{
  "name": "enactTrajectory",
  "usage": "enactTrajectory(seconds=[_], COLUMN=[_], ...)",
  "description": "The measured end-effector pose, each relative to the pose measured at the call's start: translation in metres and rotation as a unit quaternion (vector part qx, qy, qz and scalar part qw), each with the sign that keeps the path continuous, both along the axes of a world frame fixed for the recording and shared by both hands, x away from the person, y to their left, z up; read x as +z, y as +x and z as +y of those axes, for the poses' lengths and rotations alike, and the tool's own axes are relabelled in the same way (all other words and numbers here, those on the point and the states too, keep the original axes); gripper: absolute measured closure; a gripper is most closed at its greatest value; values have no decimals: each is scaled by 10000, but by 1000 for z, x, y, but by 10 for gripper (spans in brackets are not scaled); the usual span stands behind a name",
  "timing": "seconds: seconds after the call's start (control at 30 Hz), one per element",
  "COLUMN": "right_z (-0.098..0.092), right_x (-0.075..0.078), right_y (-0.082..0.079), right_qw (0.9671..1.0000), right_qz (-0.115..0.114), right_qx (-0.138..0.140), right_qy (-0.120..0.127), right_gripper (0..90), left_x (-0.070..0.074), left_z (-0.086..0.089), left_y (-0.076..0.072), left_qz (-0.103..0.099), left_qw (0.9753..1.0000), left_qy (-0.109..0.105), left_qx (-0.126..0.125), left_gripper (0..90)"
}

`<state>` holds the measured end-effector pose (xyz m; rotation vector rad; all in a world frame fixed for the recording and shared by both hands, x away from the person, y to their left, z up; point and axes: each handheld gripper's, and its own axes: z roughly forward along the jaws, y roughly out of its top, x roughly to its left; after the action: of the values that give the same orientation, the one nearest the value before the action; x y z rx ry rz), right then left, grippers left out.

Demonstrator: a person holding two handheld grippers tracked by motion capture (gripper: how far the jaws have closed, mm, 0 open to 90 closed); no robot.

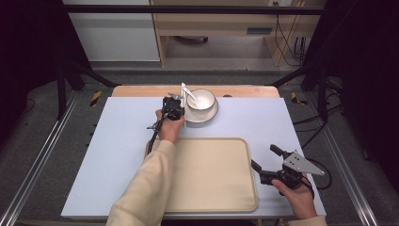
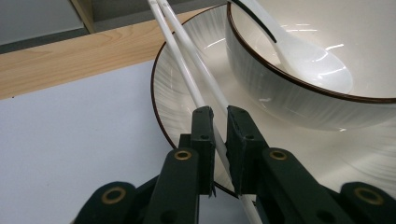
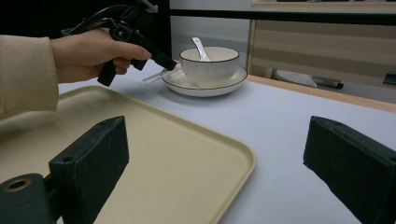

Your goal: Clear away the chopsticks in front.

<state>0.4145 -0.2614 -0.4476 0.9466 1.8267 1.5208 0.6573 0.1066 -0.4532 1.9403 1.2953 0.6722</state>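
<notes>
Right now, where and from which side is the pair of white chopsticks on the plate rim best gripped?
Grip the pair of white chopsticks at the near end overhanging the white ribbed plate, coming from the person's side, as the left gripper does; farther along, the bowl crowds them.

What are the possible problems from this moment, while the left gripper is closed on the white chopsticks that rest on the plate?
1. The left gripper pinches the two chopsticks near one end, so they may swivel or slip out when lifted.
2. The chopsticks lie on the plate close beside the bowl; a lift might knock the bowl or the spoon inside it.
3. The right gripper is open beside the tray, so nothing steadies the plate.
</notes>
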Motion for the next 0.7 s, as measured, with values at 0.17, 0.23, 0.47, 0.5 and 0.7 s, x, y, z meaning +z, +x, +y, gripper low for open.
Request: enactTrajectory(seconds=[0.17, 0.23, 0.47, 0.5, 0.7], right_z=[0, 0, 1, 1, 1], right_x=[0, 0, 0, 0, 0], right_y=[0, 0, 0, 0, 0], right_qw=[10000, 10000, 10000, 10000, 10000], right_qz=[-8, -3, 13, 12, 6], right_qx=[13, 17, 28, 29, 40], right_qy=[-2, 0, -10, -9, 9], right_gripper=[71, 71, 72, 72, 73], left_x=[0, -1, -3, -3, -5], left_z=[-1, -2, -5, -5, -5], left_y=[0, 0, 1, 1, 2], left_qz=[-1, -15, -17, -2, 51], left_qw=[10000, 10000, 10000, 9999, 9997], left_qy=[-12, 19, 17, 13, 51], left_qx=[40, 36, 80, 109, 230], left_gripper=[808, 805, 798, 800, 836])
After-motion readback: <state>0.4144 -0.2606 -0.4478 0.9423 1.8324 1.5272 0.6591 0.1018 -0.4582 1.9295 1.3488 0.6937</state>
